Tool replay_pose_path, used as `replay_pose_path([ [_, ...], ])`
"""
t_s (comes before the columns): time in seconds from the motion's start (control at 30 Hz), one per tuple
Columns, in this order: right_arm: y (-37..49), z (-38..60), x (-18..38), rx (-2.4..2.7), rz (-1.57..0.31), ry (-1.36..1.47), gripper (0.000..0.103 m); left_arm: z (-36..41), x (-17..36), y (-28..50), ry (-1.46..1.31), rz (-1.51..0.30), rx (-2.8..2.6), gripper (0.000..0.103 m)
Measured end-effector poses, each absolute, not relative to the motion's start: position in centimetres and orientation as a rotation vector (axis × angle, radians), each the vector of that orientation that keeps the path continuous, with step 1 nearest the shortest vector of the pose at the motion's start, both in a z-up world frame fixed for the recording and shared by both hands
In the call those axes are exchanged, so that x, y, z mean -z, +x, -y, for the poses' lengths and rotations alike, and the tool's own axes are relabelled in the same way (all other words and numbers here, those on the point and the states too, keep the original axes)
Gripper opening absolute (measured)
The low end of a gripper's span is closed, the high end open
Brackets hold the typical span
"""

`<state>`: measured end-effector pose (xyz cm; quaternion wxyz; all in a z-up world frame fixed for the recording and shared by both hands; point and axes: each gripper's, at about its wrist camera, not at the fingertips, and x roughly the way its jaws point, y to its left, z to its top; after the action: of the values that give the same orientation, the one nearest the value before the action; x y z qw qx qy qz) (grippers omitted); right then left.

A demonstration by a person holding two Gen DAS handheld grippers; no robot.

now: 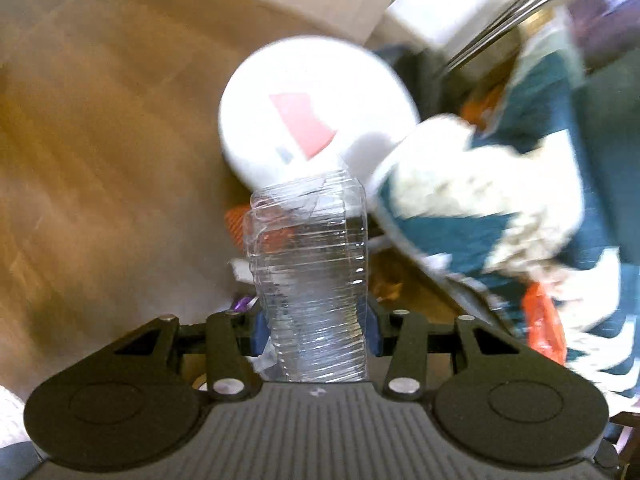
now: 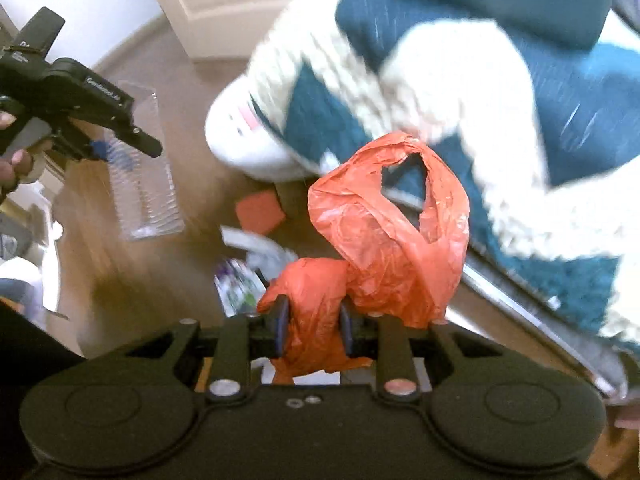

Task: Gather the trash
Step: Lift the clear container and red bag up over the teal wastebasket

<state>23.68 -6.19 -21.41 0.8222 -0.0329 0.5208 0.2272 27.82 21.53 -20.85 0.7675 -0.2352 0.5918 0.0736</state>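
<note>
The room had a brown wooden floor (image 1: 100, 160), blurred, with a pale panelled door (image 2: 256, 4) behind. A round white bin lid (image 1: 316, 108) with a red mark served as landmark. Just right of it draped a teal-and-cream knitted blanket (image 1: 520, 184). The left gripper (image 1: 316, 332) was clamped narrowly around a clear ribbed plastic bottle (image 1: 312, 280), held in front of the lid. The right gripper (image 2: 314, 326) was pinched on an orange plastic bag (image 2: 384, 236). Below the lid, on the floor, lay a red square (image 2: 260, 212) and crumpled paper scraps (image 2: 256, 248).
</note>
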Motion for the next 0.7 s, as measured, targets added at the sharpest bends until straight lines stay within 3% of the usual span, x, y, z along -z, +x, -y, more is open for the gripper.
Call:
replay_pose_path([
  [0.7, 17.7, 10.6, -4.9, -0.477, -0.614, -0.165, 0.025, -10.6, -6.2, 22.1, -0.329, -0.859, 0.052, 0.045],
])
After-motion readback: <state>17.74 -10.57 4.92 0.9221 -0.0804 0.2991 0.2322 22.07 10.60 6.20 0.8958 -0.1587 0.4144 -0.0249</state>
